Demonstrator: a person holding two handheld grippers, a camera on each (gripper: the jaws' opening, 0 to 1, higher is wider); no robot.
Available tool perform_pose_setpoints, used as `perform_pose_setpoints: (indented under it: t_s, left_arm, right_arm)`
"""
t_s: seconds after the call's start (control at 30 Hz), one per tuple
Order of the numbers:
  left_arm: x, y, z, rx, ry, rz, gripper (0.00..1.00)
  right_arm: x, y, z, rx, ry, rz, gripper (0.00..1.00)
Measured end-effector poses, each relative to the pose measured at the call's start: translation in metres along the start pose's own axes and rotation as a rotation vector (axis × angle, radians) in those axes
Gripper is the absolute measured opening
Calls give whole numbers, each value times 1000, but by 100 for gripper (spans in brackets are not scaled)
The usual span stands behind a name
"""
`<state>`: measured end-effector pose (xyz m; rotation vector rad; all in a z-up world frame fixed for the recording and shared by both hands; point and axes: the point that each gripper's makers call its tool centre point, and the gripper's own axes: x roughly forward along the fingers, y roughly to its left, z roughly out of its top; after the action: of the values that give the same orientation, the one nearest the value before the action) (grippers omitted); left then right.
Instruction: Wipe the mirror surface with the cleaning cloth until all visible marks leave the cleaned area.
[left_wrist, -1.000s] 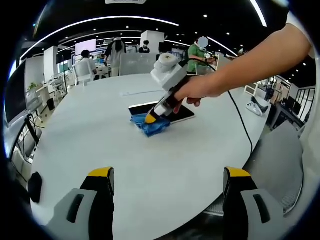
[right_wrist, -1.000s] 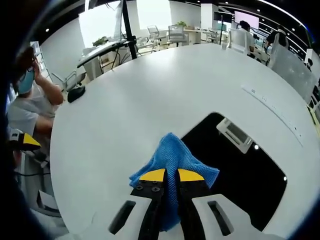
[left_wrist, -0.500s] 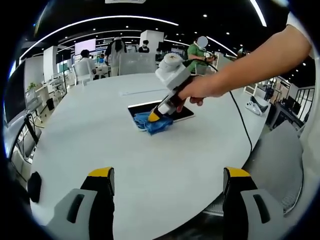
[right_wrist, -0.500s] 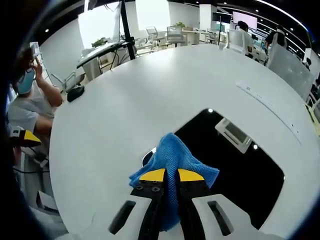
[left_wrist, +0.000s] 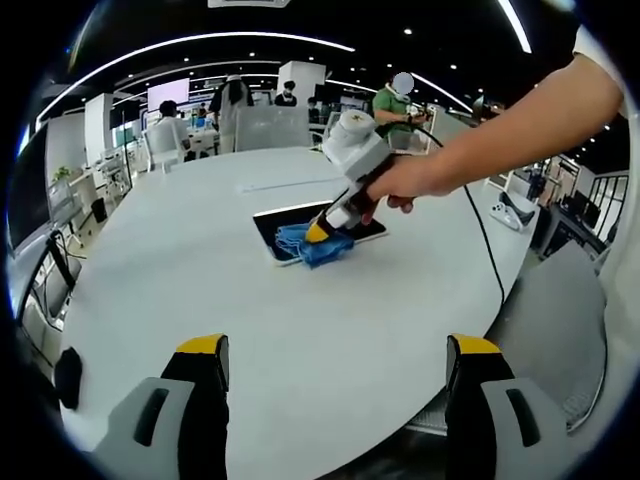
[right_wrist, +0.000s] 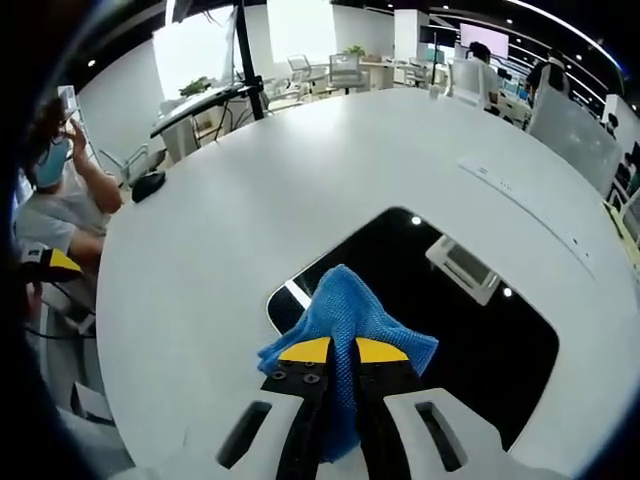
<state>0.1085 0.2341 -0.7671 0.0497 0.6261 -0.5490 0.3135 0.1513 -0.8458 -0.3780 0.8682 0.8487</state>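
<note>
Left tongs (left_wrist: 335, 368): grey jaws capped yellow, each with a dark slot. Right tongs (right_wrist: 343, 351): same grey and yellow, small screws near the tips, white housing, trailing black cable (left_wrist: 484, 245).

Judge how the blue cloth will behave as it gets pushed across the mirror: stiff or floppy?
Probably floppy: the blue cloth bunches and folds where the right gripper pinches it. Likely light, draping over the mirror. It may crumple rather than slide flat.

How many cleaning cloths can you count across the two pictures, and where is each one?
1. A single blue cloth is pinched in the shut right gripper and pressed on the near end of the mirror; the left gripper view shows the same cloth from across the white table.
</note>
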Motion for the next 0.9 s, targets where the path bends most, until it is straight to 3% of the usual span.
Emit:
perform_pose_setpoints:
  t_s: [0.9]
  left_arm:
    - [3, -5, 3, 11, 0, -12, 91]
  right_arm:
    - [-11, -21, -19, 11, -4, -41, 3]
